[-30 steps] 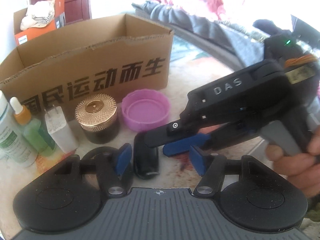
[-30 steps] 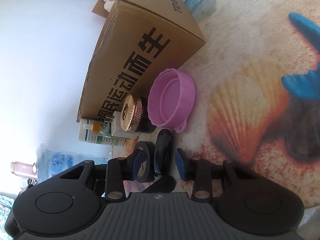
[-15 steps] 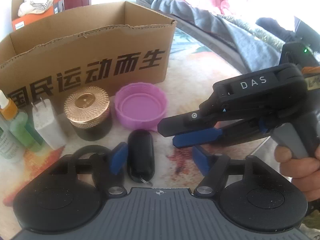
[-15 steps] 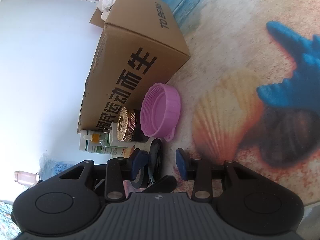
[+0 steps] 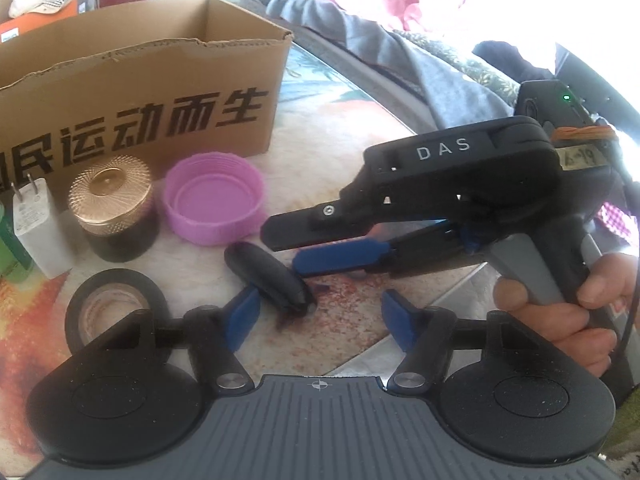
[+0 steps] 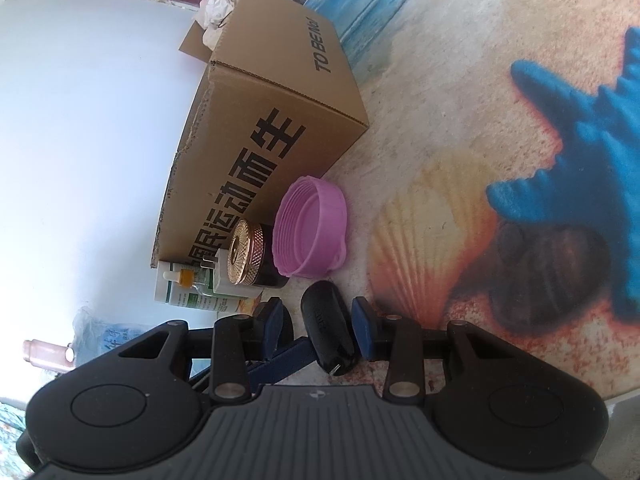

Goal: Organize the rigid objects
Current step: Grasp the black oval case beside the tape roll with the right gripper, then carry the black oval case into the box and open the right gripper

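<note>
A small black oblong object (image 5: 267, 276) lies on the patterned table in front of the pink lid (image 5: 214, 199). It also shows in the right wrist view (image 6: 329, 332), between the right gripper's (image 6: 318, 330) open blue pads, not squeezed. My left gripper (image 5: 318, 318) is open and empty; its left pad (image 5: 242, 314) sits just beside the black object. The right gripper (image 5: 332, 248) reaches in from the right in the left wrist view. An open cardboard box (image 5: 140, 96) stands behind.
A gold-lidded dark jar (image 5: 114, 208), a white charger plug (image 5: 36, 224), a black tape roll (image 5: 114, 312) and green bottles (image 6: 188, 288) sit in front of the box. Clothes lie on a bed (image 5: 380, 52) beyond the table.
The right gripper has drawn back to the right and opened wider around the black object, which has turned. The left gripper has shifted right, uncovering the tape roll.
</note>
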Tool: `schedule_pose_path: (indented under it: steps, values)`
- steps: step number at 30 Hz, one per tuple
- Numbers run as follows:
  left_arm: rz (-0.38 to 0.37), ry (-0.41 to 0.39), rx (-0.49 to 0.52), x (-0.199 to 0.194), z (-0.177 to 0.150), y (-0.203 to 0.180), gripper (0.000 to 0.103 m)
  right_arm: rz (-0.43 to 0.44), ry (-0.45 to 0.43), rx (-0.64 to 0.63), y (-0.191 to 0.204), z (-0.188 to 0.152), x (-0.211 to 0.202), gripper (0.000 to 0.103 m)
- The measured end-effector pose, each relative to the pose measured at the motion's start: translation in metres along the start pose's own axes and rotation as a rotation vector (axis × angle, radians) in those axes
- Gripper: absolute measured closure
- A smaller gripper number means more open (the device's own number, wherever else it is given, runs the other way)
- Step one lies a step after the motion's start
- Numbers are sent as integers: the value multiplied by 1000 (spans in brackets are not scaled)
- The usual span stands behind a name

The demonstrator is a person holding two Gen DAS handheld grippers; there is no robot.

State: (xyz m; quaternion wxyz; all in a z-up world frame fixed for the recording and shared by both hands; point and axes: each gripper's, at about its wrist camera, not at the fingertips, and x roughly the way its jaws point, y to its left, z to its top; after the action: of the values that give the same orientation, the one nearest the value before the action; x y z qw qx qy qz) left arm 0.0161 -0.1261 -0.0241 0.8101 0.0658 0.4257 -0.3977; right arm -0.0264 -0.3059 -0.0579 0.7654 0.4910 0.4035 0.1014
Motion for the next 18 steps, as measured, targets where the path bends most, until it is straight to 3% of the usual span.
schedule_pose_path:
  steps: [3,8,13,18]
  values:
    - [18,-17,-13,-2,1,4,37,-38,-21,-44,6,0,-1,62]
    - [-11,10,-82,6,3,18,44,-74,-14,-119,18,-1,7,63]
    - [-22,-9,-90,6,2,20,44,-133,-10,-230,38,-9,16,63]
    - [-21,-20,-90,3,-1,25,47,-53,-2,-213,41,-8,7,70]
